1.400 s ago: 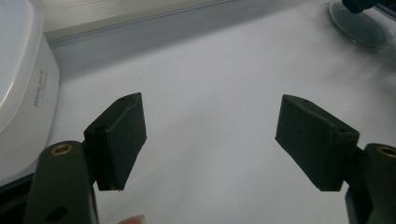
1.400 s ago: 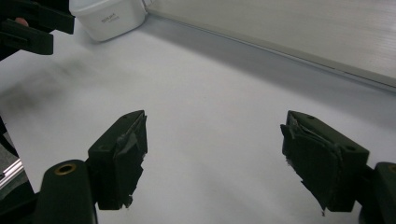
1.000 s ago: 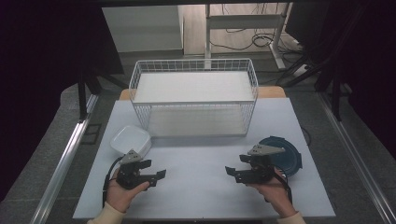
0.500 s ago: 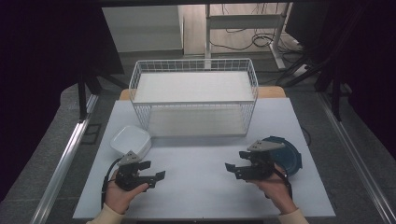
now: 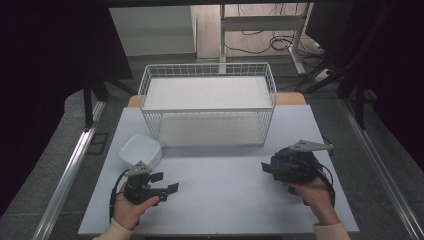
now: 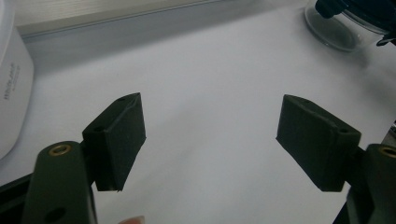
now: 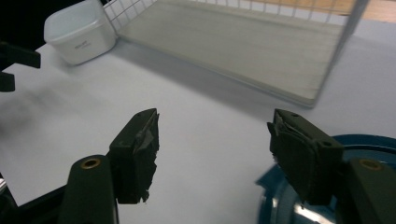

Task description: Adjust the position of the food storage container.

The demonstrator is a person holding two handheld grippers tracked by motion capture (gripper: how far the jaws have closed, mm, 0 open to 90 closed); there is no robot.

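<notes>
Blue-lidded container sat at right of surface, near basket, under my right claw. Right claw's jaws had just been closing, nothing between them; one jaw hung over lid edge, other over bare surface. Judged best move: centre jaws across lid rim, come down square before closing. Right hand held claw above container, pointing left. Left claw rested low by white tub, jaws apart, empty.

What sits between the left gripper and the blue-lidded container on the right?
Nothing: in the high view only bare white table lies between the left gripper and the blue-lidded container. The left gripper view agrees: bare surface runs to the container.
</notes>
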